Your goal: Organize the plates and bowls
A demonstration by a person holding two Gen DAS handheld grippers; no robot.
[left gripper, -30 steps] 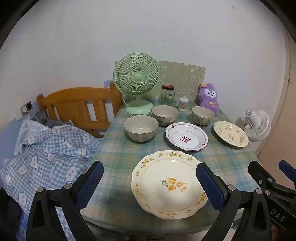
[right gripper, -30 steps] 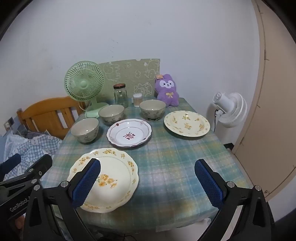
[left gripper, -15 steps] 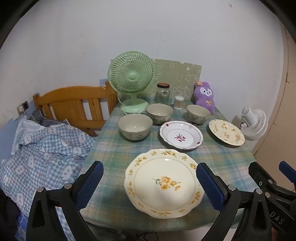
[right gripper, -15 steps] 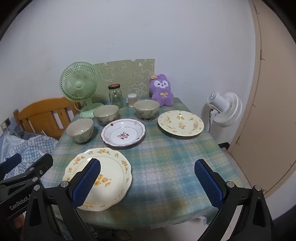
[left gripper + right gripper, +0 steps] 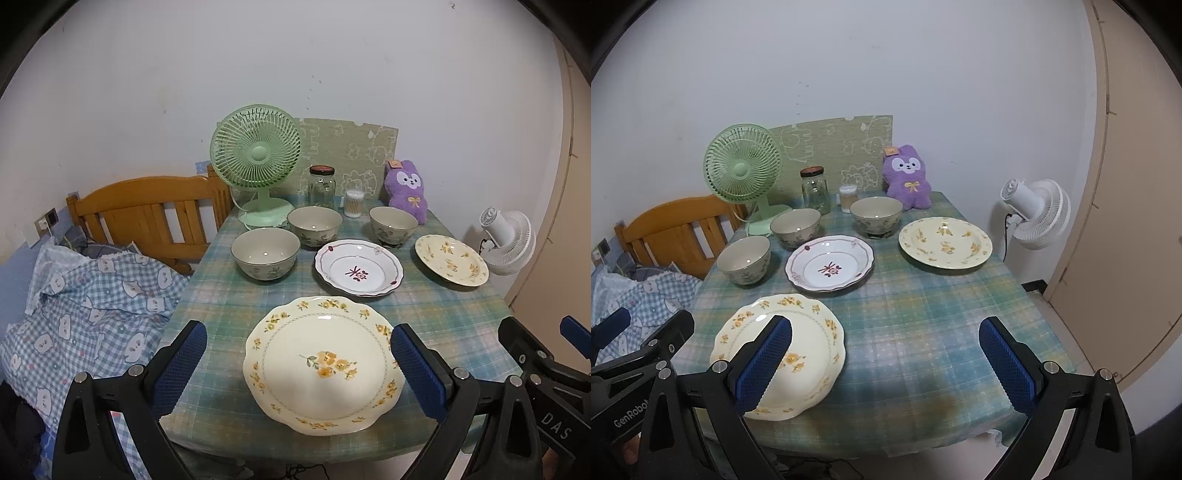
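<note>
A large cream plate with yellow flowers (image 5: 320, 365) lies at the table's near edge; it also shows in the right wrist view (image 5: 809, 343). Behind it lie a white plate with a red motif (image 5: 358, 266) (image 5: 829, 263) and a smaller cream flowered plate (image 5: 451, 259) (image 5: 945, 242) at the right. Three beige bowls stand behind: left (image 5: 265, 253) (image 5: 744, 258), middle (image 5: 314, 224) (image 5: 795, 226), right (image 5: 393, 224) (image 5: 876, 215). My left gripper (image 5: 295, 363) is open, held before the large plate. My right gripper (image 5: 884, 363) is open over the near tablecloth.
A green fan (image 5: 256, 155), glass jar (image 5: 322, 186), cotton-swab tub (image 5: 354, 203) and purple plush (image 5: 406, 190) line the table's back. A wooden headboard (image 5: 147, 214) and checked bedding (image 5: 92, 295) lie left. A white fan (image 5: 1034, 212) and a door (image 5: 1126, 221) stand right.
Both grippers have drawn back and risen a little, so the table and dishes look smaller and farther. No dish has moved. Both grippers stay open.
</note>
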